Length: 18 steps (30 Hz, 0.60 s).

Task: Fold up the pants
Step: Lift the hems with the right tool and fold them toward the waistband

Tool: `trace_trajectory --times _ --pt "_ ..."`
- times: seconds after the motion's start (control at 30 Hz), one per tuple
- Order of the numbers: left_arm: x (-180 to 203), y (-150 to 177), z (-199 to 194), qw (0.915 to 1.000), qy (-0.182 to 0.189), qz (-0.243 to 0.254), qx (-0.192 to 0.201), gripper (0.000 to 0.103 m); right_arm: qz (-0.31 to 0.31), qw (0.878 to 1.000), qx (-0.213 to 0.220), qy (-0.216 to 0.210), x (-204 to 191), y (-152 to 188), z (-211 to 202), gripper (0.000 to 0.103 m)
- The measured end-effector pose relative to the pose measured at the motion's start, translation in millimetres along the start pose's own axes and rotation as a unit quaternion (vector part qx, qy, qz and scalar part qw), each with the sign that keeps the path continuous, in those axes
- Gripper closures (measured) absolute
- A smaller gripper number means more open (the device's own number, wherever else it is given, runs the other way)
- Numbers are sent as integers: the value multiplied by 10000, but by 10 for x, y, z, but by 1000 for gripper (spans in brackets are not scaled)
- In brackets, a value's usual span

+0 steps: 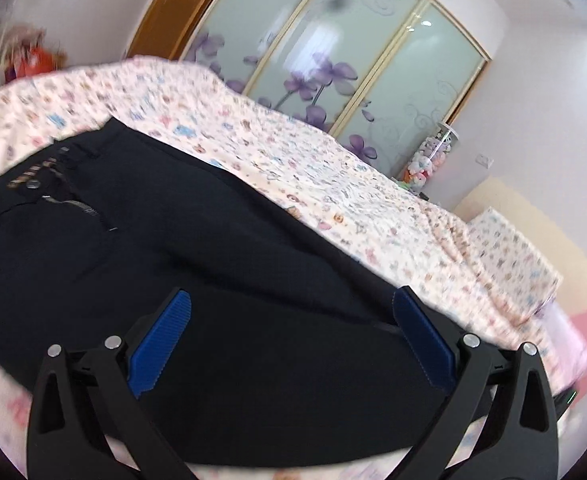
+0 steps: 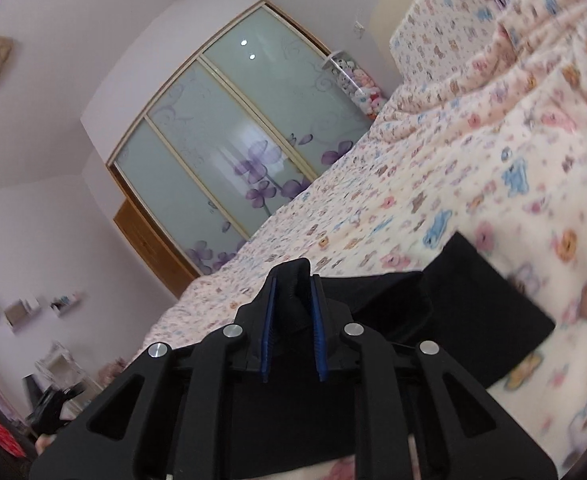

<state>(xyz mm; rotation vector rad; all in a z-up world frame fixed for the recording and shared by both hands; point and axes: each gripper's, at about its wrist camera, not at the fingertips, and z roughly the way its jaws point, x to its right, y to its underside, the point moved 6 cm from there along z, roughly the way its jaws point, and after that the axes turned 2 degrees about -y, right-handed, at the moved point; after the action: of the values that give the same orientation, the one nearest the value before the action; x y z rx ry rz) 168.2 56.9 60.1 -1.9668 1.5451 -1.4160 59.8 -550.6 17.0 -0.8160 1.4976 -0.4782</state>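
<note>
Left gripper: the left gripper hung over the pants, tilted downward, its blue ribbed pads spread wide with nothing between them.
Right gripper: the right gripper pointed nearly level and rolled to one side, its blue pads drawn close, pinching a raised fold of the dark cloth.
Pants: dark pants lay on the bed; in the left wrist view the waistband with its button sat toward the upper left, the legs running under the gripper. In the right wrist view a flat, square-cornered part lay on the sheet to the right of the pinched fold.
Edges and room: printed sheet showed bare beyond the pants, out to the bed's far edge; a wardrobe stood beyond that.
Materials: pants dark, matte, finely woven; sheet pale with small animal prints, lightly creased; wardrobe doors frosted glass with purple flowers in a wood frame.
</note>
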Motion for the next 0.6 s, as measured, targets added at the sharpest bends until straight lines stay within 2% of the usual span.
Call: trace_trajectory --times 0.07,0.17,0.27,0.3,0.4,0.5,0.6 --pt "-7 -179 231 9995 47 -248 -213 2 131 9998 71 -130 21 -54 -18 87" --pt "2 -395 802 9943 -11 -491 -950 2 219 9993 165 -266 45 -92 -58 90" --pt "24 -499 1270 9883 67 -910 -1220 2 196 9992 167 -292 82 -83 -72 92" --pt "46 -523 1380 9870 73 -986 -1266 2 178 9993 156 -274 107 -79 -59 97" --pt "-8 -517 1881 9801 -399 -1126 -1583 2 186 9997 -25 -173 183 -21 26 97" --pt "-129 -478 2231 9734 -795 -1340 -1679 2 200 9992 -323 -92 251 62 158 97" --pt "-296 -483 2480 9662 -901 -1747 -1669 2 92 9990 -431 -34 231 73 183 97"
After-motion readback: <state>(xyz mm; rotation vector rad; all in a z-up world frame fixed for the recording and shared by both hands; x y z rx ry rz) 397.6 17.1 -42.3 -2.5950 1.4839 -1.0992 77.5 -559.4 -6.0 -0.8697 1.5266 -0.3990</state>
